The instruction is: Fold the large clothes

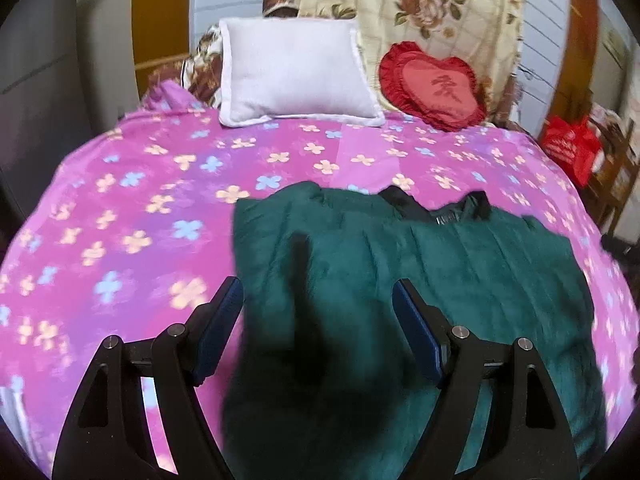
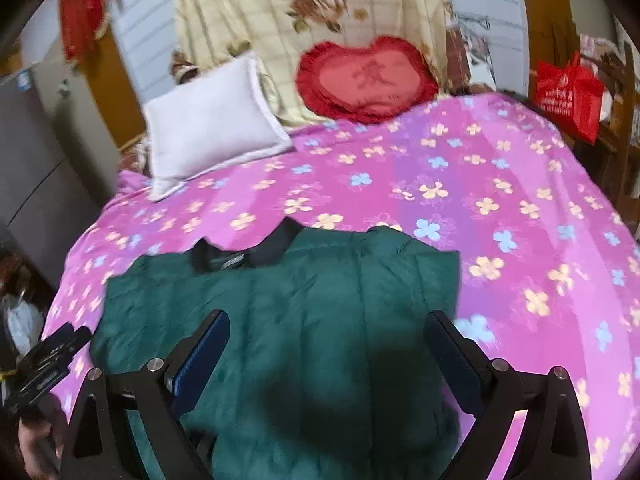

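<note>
From your left wrist camera, the left gripper hangs above the bed with its blue-padded jaws standing wide apart and nothing clamped between them. Below it the dark green fleecy garment with a black collar lies flat on the pink flowered bedsheet, in the near half of the bed. Its collar points away from you toward the white rectangular pillow and the red heart-shaped frilled cushion, so its long axis runs from you toward the headboard end. Its left side looks folded in over the body, though blur makes that uncertain. Only this view shows the sheet reaching far out to the garment's left.

From your right wrist camera, the right gripper is likewise spread wide and empty, above the garment. The collar again faces the pillow and cushion. Here alone you see the other gripper at the lower left edge with a hand behind it, a red carrier bag on the right, and bare sheet stretching to the garment's right.
</note>
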{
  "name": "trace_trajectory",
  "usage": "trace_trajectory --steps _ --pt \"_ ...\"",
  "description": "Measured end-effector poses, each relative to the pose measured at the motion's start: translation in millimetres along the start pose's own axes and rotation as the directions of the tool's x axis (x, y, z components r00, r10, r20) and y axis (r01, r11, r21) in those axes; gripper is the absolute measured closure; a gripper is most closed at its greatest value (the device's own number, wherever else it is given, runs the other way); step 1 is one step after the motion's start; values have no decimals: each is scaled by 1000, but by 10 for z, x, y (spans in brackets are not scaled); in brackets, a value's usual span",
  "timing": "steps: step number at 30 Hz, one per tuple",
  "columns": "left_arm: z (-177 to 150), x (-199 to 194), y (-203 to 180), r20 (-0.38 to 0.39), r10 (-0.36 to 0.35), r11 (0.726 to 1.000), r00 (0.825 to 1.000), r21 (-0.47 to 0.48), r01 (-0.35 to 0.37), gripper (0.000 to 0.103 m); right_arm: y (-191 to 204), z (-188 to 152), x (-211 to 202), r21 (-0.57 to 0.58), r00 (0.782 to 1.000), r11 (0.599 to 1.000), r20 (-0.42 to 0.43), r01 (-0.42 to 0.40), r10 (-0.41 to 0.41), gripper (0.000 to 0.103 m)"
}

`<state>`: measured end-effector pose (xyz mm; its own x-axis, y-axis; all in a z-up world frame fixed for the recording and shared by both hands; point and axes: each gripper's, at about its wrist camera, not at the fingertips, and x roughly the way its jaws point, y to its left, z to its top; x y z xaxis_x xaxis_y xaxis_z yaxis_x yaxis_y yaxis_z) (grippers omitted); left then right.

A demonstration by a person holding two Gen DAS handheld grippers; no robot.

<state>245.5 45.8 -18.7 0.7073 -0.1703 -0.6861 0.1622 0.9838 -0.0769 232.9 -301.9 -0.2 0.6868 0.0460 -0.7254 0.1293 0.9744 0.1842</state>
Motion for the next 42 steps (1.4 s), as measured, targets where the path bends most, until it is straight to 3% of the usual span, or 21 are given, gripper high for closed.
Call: trace_trajectory --steps 3,10,14,17,20,25,28,32,38,42 --pt "-308 -237 96 -13 23 999 1000 46 -22 25 49 -370 -453 -24 1000 1000 22 9 -8 6" --pt "-929 -596 306 -117 7 998 993 -62 -14 25 -113 -1501 -1240 -37 996 996 50 81 -79 6" --pt "-1219 -827 266 -71 0 999 997 -42 -4 25 -347 -2086 -1568 -23 989 994 113 103 -100 6" --pt "-1345 -884 222 -62 51 999 997 -12 -51 25 -550 -2384 -1757 23 979 991 152 131 -133 6" --pt "-1391 -959 157 -33 0 1000 999 -17 -1 25 -718 -2455 -1948 78 977 994 192 76 -90 6" --pt "-1492 -1141 96 0 -67 997 998 -33 67 25 -904 -2550 -1925 84 980 989 149 119 -130 6" --pt "-1575 -1237 130 -11 -48 997 999 -54 47 25 -1049 -2615 -1902 93 986 990 122 104 -115 6" --pt "-1740 -1315 343 -43 -8 997 999 -80 5 25 -1241 -2747 -1977 119 986 991 151 52 -70 6" --pt "-2003 -1420 716 -68 1 989 998 -144 -11 24 -1445 -2974 -1953 143 990 989 129 37 -56 6" --pt "-2164 -1398 856 -90 -20 985 996 -172 4 24 -1397 -3073 -1913 129 993 991 115 -26 11 6"
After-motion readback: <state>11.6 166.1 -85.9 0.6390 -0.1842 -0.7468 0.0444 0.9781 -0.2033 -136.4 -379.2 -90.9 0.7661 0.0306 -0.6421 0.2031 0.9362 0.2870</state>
